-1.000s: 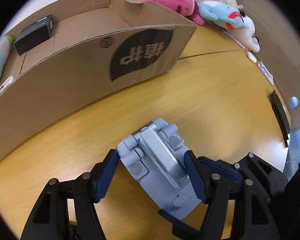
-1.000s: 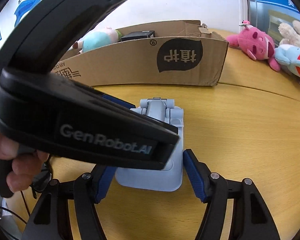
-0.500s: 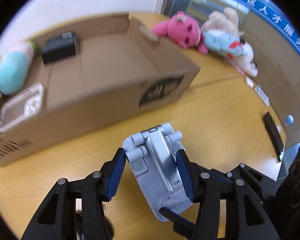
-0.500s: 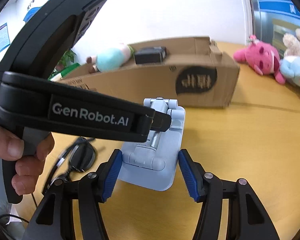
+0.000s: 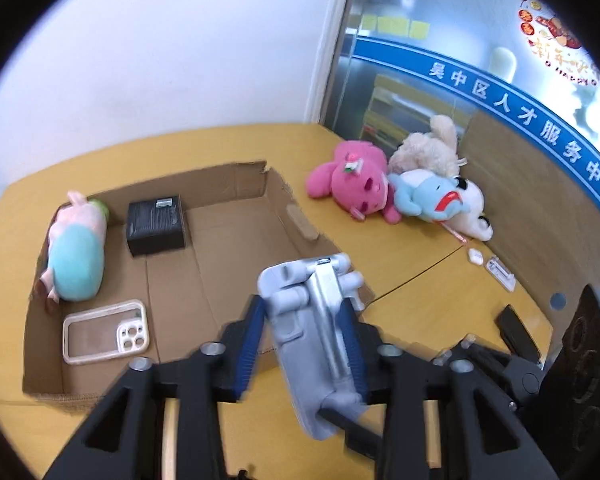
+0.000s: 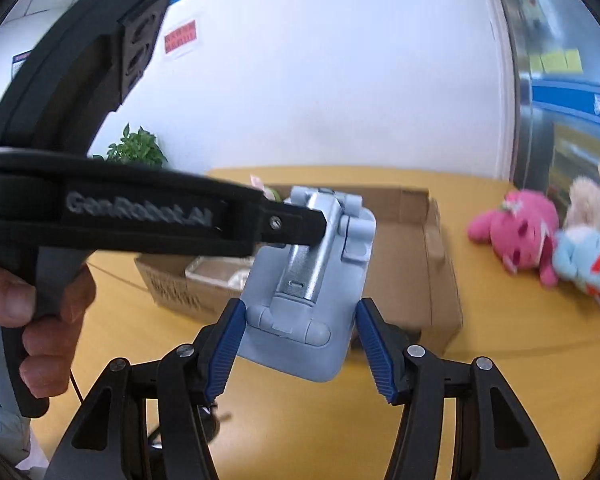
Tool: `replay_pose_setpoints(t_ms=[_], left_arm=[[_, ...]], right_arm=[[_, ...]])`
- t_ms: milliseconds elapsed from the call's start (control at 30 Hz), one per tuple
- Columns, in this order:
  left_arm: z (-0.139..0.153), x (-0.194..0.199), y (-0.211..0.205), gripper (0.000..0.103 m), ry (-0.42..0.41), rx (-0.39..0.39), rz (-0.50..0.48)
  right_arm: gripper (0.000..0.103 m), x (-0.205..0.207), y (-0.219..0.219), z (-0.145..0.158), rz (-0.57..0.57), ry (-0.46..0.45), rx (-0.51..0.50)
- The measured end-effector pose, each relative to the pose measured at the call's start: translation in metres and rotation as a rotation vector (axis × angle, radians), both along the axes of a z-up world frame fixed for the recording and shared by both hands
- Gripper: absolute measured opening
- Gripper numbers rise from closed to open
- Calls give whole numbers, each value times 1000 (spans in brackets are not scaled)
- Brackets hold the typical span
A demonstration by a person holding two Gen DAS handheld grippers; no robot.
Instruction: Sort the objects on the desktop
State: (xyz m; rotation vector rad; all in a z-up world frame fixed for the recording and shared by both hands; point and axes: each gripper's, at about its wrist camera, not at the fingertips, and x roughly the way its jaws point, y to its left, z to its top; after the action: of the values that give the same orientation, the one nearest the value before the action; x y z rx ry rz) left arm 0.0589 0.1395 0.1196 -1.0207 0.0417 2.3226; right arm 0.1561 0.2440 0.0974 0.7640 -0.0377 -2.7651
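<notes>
A pale blue-grey folding phone stand (image 5: 320,332) is held in the air above the desk, near the front right corner of the open cardboard box (image 5: 236,188). My left gripper (image 5: 306,344) is shut on the stand. The stand also shows in the right wrist view (image 6: 312,288). My right gripper (image 6: 300,348) has its blue pads close on both sides of the stand's lower end; I cannot tell whether they touch it. The box holds a plush pig (image 5: 76,252), a black box (image 5: 156,224) and a clear phone case (image 5: 106,332).
Pink (image 5: 352,180), blue (image 5: 428,196) and beige (image 5: 432,148) plush toys lie at the desk's far right. Small white items (image 5: 500,272) and a black device (image 5: 518,332) lie by the brown partition on the right. A hand holds the left gripper's body (image 6: 100,208).
Both grippers have risen with the stand, which left the desk and now hangs above the box's front corner. The left gripper's pads closed onto the stand.
</notes>
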Motion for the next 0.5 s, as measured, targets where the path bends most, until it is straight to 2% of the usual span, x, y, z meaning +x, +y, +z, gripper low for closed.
replay_pose_setpoints(t_ms=[33, 67, 133, 200, 267, 300, 400, 433, 500], left_arm=[[0, -5, 2, 5, -49, 37, -45], [2, -10, 4, 5, -52, 56, -59], [3, -21, 9, 6, -30, 26, -53], [-9, -41, 5, 6, -59, 2, -6], [-25, -61, -10, 6, -123, 18, 21], [-32, -68, -18, 6, -139, 12, 43], [-50, -86, -42, 6, -182, 20, 87], [-55, -91, -47, 6, -196, 13, 98], [-65, -100, -51, 6, -221, -8, 106]], right_arm=[[12, -4, -5, 9, 6, 22, 18], [3, -8, -11, 16, 31, 34, 22], [3, -27, -28, 26, 72, 11, 57], [3, -48, -32, 21, 91, -17, 54], [4, -72, -22, 4, 51, -84, 42], [4, -80, -8, -8, 28, -125, -1], [5, -86, 29, -24, -48, -165, -81], [9, -89, 42, -27, -75, -175, -103], [25, -96, 64, -27, -101, -189, -132]])
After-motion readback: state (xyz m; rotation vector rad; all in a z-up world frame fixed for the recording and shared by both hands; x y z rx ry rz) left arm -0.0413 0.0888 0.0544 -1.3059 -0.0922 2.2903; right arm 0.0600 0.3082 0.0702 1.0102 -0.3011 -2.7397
